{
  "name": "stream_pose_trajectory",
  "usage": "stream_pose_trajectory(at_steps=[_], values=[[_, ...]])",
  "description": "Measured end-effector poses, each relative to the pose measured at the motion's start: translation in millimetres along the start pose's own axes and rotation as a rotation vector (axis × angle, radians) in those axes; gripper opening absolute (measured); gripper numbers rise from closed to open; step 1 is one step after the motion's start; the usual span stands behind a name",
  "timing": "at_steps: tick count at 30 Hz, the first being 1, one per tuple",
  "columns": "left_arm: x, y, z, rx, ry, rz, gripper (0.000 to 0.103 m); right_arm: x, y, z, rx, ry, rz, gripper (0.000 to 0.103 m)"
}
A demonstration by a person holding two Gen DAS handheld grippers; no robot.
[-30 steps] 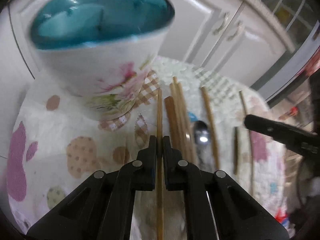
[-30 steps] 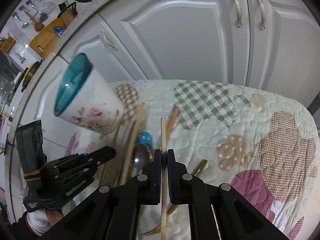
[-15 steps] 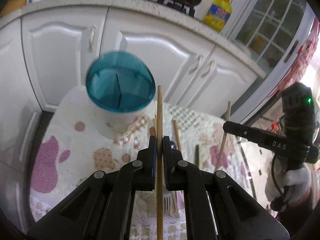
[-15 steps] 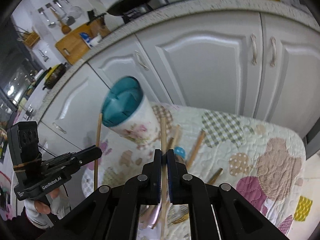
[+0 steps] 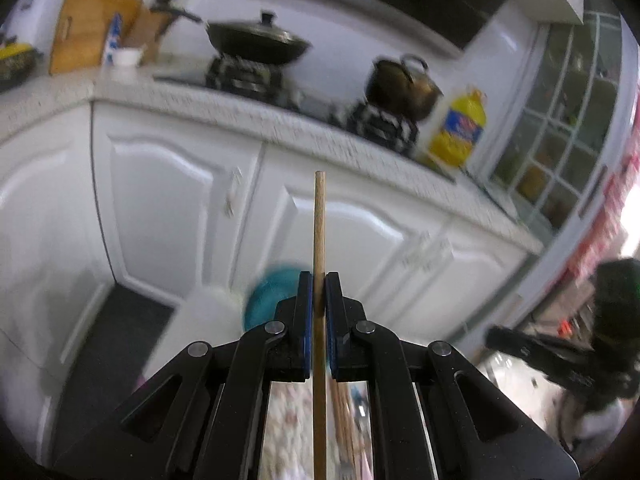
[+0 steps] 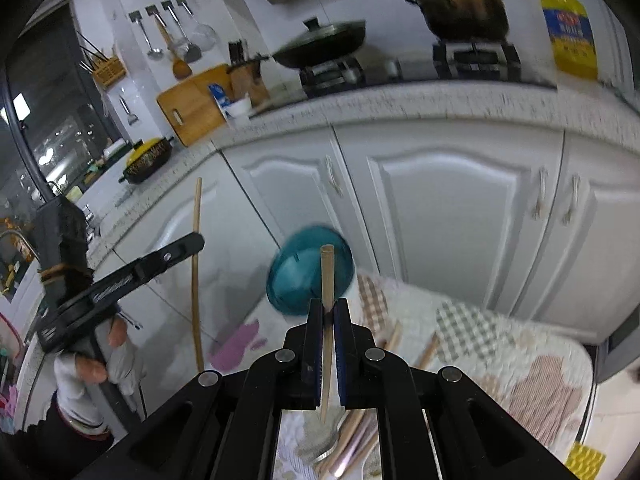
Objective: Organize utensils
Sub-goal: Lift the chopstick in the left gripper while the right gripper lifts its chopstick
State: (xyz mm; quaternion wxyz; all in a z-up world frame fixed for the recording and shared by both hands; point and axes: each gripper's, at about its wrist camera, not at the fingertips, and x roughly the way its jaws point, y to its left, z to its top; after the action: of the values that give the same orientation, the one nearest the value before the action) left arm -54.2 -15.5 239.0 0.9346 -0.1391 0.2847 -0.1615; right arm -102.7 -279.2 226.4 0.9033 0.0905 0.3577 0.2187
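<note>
My left gripper (image 5: 319, 280) is shut on a wooden chopstick (image 5: 319, 236) that stands upright, high above the table. My right gripper (image 6: 328, 306) is shut on another wooden chopstick (image 6: 327, 276), also upright. The white floral cup with a teal inside (image 6: 310, 276) sits on the patterned quilted cloth (image 6: 500, 344); it shows blurred just left of the left fingers (image 5: 272, 296). The left gripper and its chopstick (image 6: 196, 276) show in the right wrist view. Several chopsticks and a spoon (image 6: 348, 436) lie on the cloth below.
White cabinet doors (image 6: 440, 208) stand behind the table. The counter above carries a wok (image 5: 258, 42), a pot (image 5: 404, 84), a yellow oil bottle (image 5: 460, 128) and a cutting board (image 6: 192, 108). The right gripper (image 5: 560, 364) is at the right of the left view.
Both grippers have risen and tilted up with their chopsticks, so the cup and cloth dropped low in both views and the counter came into sight.
</note>
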Motion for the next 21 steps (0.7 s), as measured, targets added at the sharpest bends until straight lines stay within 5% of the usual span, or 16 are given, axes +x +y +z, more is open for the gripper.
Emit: stream_pose_trajectory(at_steps=[13, 21], values=[[60, 15, 66, 0.0, -0.126, 0.139, 0.005, 5, 17, 97, -0.049, -0.155, -0.022, 0.005], [119, 24, 57, 0.017, -0.079, 0.191, 0.005, 83, 0, 106, -0.038, -0.067, -0.053, 0.005]])
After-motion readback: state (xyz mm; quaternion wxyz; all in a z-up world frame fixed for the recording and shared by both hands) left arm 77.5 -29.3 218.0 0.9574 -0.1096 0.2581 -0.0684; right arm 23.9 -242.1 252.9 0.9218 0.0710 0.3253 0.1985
